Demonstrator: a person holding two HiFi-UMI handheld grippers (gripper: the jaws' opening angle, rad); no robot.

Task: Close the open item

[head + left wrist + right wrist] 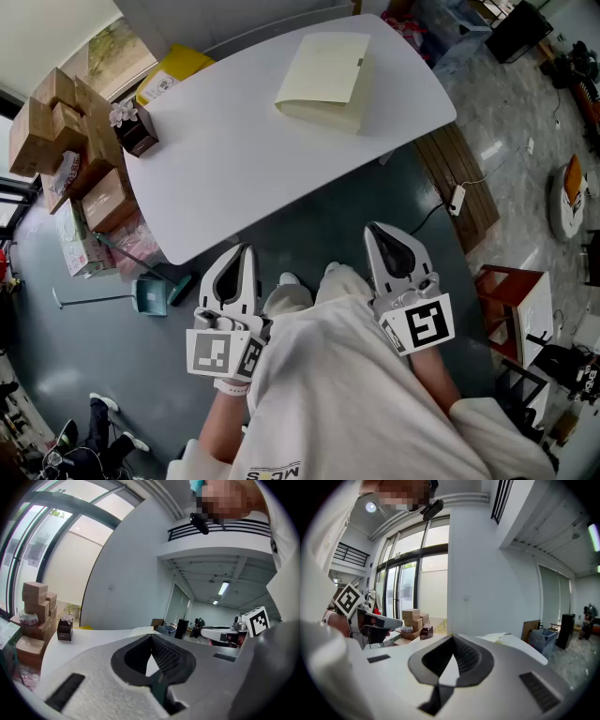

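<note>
A flat cream case lies on the far right part of the white table; its top cover sits slightly askew over the lower half. Both grippers hang close to my body, short of the table's near edge and far from the case. My left gripper points at the table with its tips together and nothing between them; in its own view the left gripper has its jaws meeting. My right gripper is likewise shut and empty, and in its own view the right gripper shows the same.
A small dark box with flowers stands at the table's left corner. Stacked cardboard boxes and a dustpan sit on the floor to the left. A wooden bench and a red stool are to the right.
</note>
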